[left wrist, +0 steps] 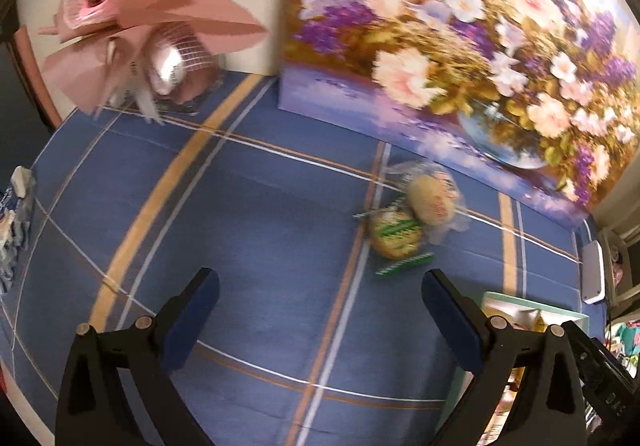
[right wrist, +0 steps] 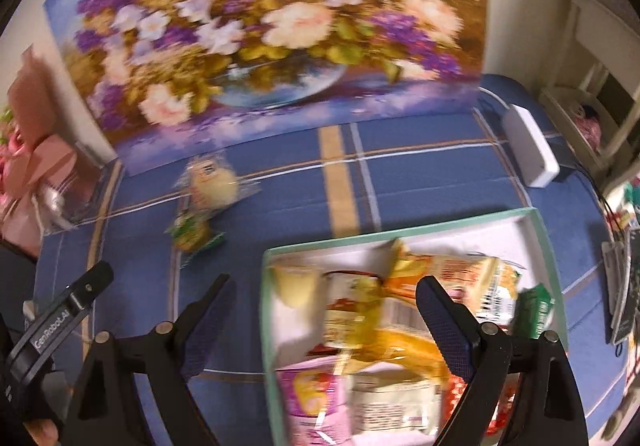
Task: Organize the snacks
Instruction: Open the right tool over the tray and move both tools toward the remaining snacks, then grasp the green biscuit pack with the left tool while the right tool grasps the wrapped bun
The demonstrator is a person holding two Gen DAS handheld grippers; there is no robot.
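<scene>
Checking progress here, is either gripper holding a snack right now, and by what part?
Nothing is held: the left gripper and right gripper are both open and empty.

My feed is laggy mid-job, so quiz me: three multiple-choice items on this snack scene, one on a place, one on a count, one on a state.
1. Where do the loose snack packets lie?
A. On the blue plaid cloth, in front of the flower painting
B. Inside the green-rimmed box
C. On the pink bouquet

2. How many snack packets lie loose on the cloth?
A. None
B. Two
C. Five

3. How do the left tongs stand?
A. Shut on a packet
B. Open and empty
C. Shut on the box rim

Answers:
1. A, they sit on the cloth, near the painting's lower edge.
2. B, one clear bag with a pale bun and one green-striped packet, side by side.
3. B, the blue pads stand wide apart with only cloth between them.
</scene>
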